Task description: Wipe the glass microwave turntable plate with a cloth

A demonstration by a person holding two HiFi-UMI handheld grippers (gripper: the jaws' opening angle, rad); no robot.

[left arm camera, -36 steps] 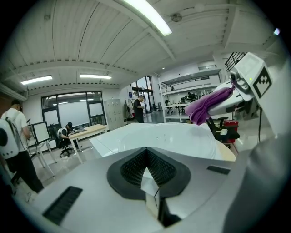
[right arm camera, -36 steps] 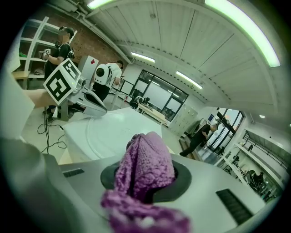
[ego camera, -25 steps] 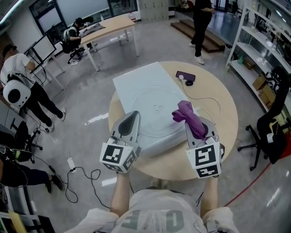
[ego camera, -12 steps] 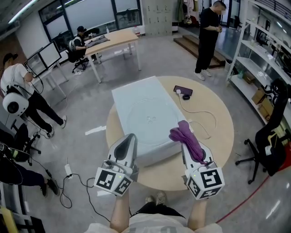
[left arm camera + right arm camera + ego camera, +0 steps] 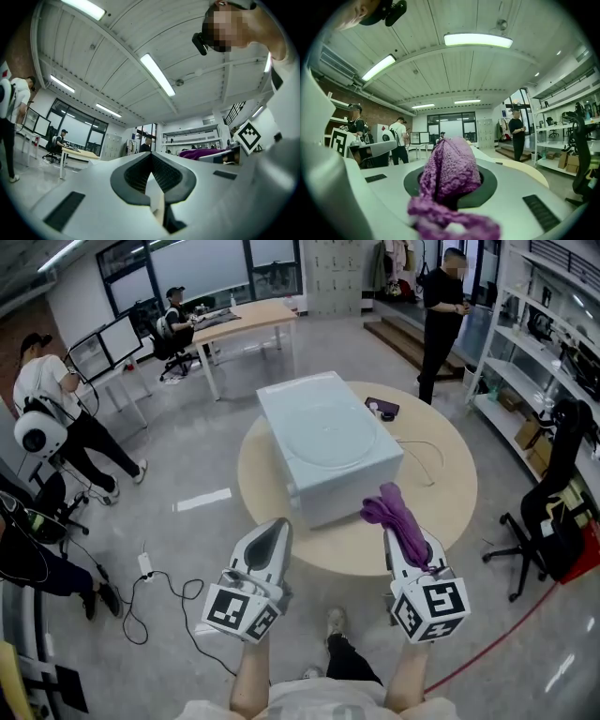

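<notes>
Near the round table (image 5: 442, 491), left gripper (image 5: 276, 529) fingers meet empty, right gripper (image 5: 399, 536) fingers clench the cloth (image 5: 452, 171).

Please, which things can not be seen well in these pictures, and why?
1. Glass plate: head view, only a faint ring on the white box; too small to judge dirt. Both gripper views miss it.
2. Right claw tips: right gripper view, covered by the purple cloth.
3. Table behind the box: head view, hidden by the box.
</notes>
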